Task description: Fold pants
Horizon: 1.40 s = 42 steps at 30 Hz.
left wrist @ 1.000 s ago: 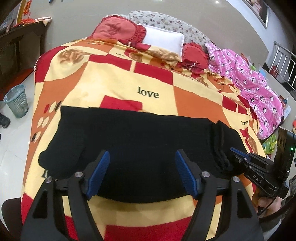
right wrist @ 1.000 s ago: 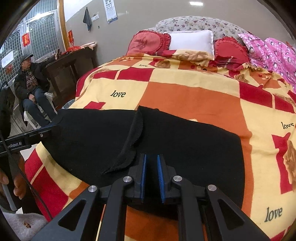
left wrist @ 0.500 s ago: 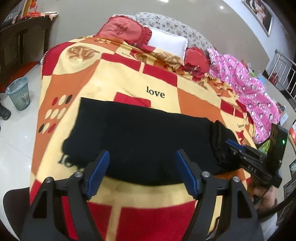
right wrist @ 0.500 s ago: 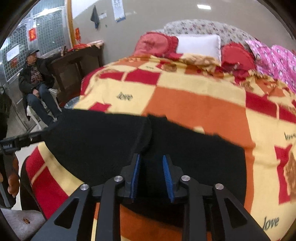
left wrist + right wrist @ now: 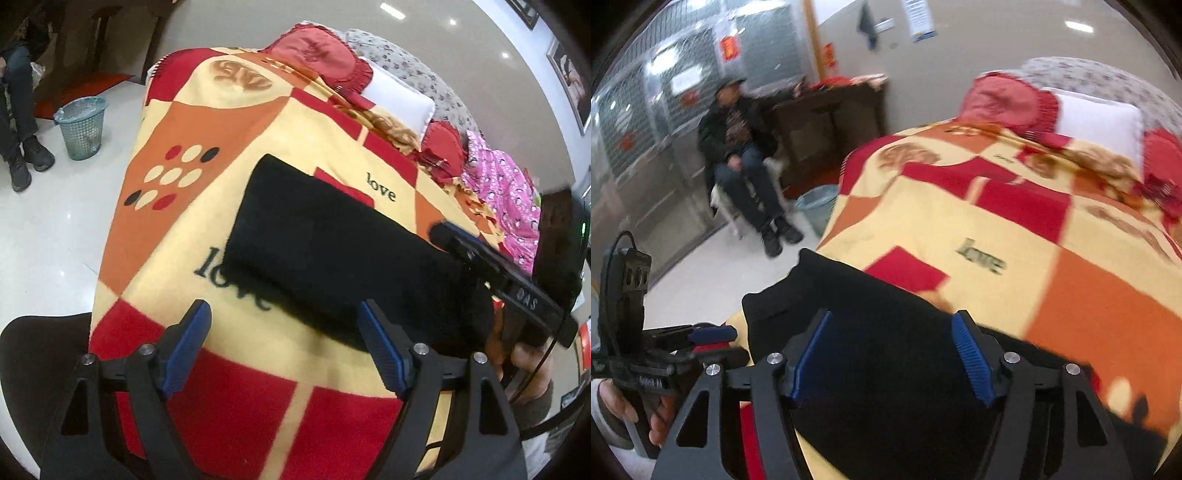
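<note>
The black pants lie folded into a long band across the patterned blanket. My left gripper hovers over the blanket at the pants' near edge; its jaws are opening and nothing is pinched between them. My right gripper hangs just above the pants; its jaws are opening too, with black cloth showing below the blue pads but not pressed by them. Each gripper shows in the other's view: the right gripper over the pants' right end, the left gripper off their left end.
Red cushions, a white pillow and a pink garment lie at the head of the bed. On the floor to the left stand a mesh bin and a dark cabinet. A person sits beside it.
The right gripper went from shut to wide open and swung toward the pants' left part. The left gripper pulled back off the pants toward the bed's left corner and rolled.
</note>
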Motion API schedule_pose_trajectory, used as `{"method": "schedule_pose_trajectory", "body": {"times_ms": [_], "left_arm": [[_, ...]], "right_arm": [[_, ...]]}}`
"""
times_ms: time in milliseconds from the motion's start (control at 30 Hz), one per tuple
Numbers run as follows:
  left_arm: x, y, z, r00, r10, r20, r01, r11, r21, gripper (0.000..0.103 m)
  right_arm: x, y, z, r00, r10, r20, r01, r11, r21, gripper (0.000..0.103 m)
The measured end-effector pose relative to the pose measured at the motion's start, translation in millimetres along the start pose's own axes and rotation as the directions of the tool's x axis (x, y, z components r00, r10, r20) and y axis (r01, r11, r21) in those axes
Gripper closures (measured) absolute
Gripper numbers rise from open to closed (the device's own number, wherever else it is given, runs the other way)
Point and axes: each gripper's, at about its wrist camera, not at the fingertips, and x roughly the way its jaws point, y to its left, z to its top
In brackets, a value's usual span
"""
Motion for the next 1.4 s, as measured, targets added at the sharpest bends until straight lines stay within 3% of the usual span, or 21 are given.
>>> {"method": "schedule_pose_trajectory", "body": {"times_ms": [100, 333, 600, 667, 733, 767, 800, 833, 900, 1000, 1100, 1167, 1267, 1367, 1400], "left_arm": [[4.8, 0.0, 0.6, 1.000, -0.005, -0.001, 0.005, 1.000, -0.014, 0.022], [13.4, -2.5, 7.0, 1.000, -0.020, 0.009, 0.020, 0.999, -0.036, 0.020], [19.8, 1.4, 12.8, 0.994, -0.104, 0.042, 0.109, 0.986, -0.129, 0.012], [20.4, -0.1, 12.7, 0.993, -0.107, 0.051, 0.113, 0.986, -0.123, 0.011], [21.5, -2.0, 13.1, 0.993, -0.108, 0.055, 0.114, 0.987, -0.112, 0.011], [22.2, -4.2, 13.9, 0.993, -0.108, 0.053, 0.113, 0.989, -0.097, 0.014], [23.9, -5.8, 14.4, 0.992, -0.120, 0.042, 0.123, 0.989, -0.085, 0.038], [26.0, -7.9, 15.3, 0.993, -0.118, 0.022, 0.120, 0.990, -0.073, 0.069], [23.6, -12.7, 18.1, 0.994, -0.106, 0.018, 0.106, 0.993, -0.041, 0.076], [3.0, -29.6, 21.9, 0.986, -0.149, 0.077, 0.146, 0.989, 0.038, 0.085], [-20.6, -62.4, 24.6, 0.968, -0.217, 0.124, 0.195, 0.966, 0.168, 0.088], [-31.2, -93.7, 24.1, 0.957, -0.265, 0.121, 0.225, 0.936, 0.272, 0.090], [-30.9, -138.2, 16.0, 0.934, -0.355, 0.053, 0.311, 0.875, 0.372, 0.090], [-9.7, -176.0, -0.6, 0.918, -0.395, -0.033, 0.370, 0.824, 0.429, 0.090], [2.0, -186.2, -8.0, 0.914, -0.400, -0.065, 0.386, 0.812, 0.438, 0.090]], "right_arm": [[19.6, 14.0, 13.1, 0.999, 0.037, -0.011, -0.037, 0.998, -0.045, 0.026], [65.1, 24.1, 29.1, 0.995, 0.068, -0.077, -0.074, 0.994, -0.085, 0.025], [105.7, 25.8, 31.4, 0.979, 0.114, -0.167, -0.129, 0.988, -0.084, 0.026], [111.2, 27.9, 29.9, 0.974, 0.138, -0.179, -0.154, 0.985, -0.079, 0.031], [111.8, 28.7, 28.4, 0.973, 0.154, -0.173, -0.168, 0.983, -0.074, 0.061], [110.0, 28.1, 28.9, 0.975, 0.152, -0.163, -0.165, 0.984, -0.068, 0.067], [107.5, 27.3, 29.9, 0.977, 0.149, -0.151, -0.160, 0.985, -0.064, 0.078], [101.7, 27.0, 30.2, 0.980, 0.150, -0.133, -0.159, 0.985, -0.060, 0.087], [82.6, 27.3, 31.0, 0.987, 0.141, -0.079, -0.147, 0.987, -0.066, 0.098], [52.3, 24.5, 35.5, 0.992, 0.129, 0.002, -0.129, 0.990, -0.063, 0.098], [4.6, 8.5, 36.4, 0.989, 0.100, 0.109, -0.097, 0.995, -0.032, 0.099], [-23.3, -6.9, 33.4, 0.984, 0.075, 0.164, -0.077, 0.997, 0.006, 0.103], [-72.1, -39.1, 18.9, 0.969, 0.014, 0.247, -0.036, 0.996, 0.085, 0.103], [-106.5, -72.2, -2.2, 0.965, -0.089, 0.248, 0.038, 0.979, 0.200, 0.102], [-119.0, -86.1, -16.2, 0.965, -0.118, 0.236, 0.057, 0.966, 0.252, 0.097]]}}
